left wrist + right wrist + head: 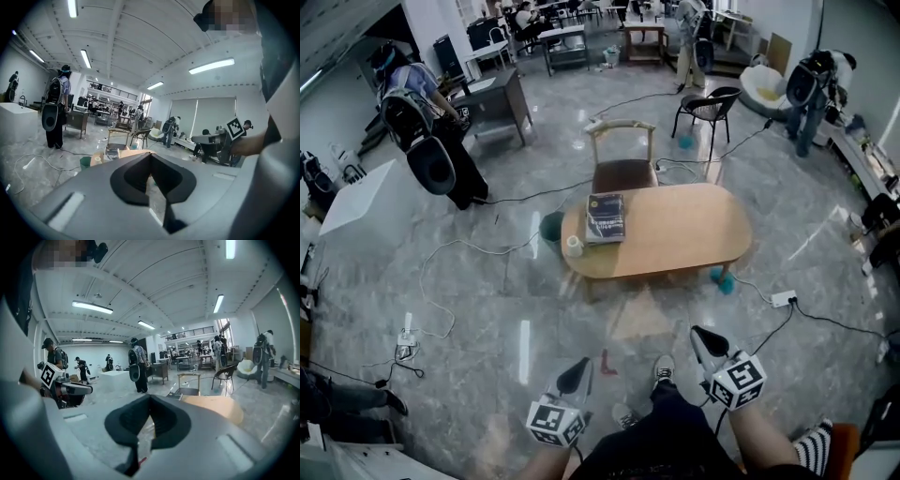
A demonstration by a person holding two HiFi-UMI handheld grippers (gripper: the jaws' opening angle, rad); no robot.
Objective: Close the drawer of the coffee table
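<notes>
The oval wooden coffee table (pixel 675 230) stands on the grey floor a step ahead of me, and shows small in the left gripper view (pixel 136 152) and the right gripper view (pixel 215 406). A dark book (pixel 606 217) and a small white roll (pixel 574 246) lie at its left end. I cannot make out a drawer on its near side. My left gripper (pixel 575 375) and right gripper (pixel 705 339) are held near my body, well short of the table, pointing toward it. Both are shut with nothing between the jaws (pixel 150 155) (pixel 150 397).
A wooden chair (pixel 623 159) stands behind the table, with a black chair (pixel 710 108) further back. A teal bin (pixel 551 226) sits at the table's left end. Cables and a power strip (pixel 784 298) lie on the floor. A person with a backpack (pixel 427 131) stands far left.
</notes>
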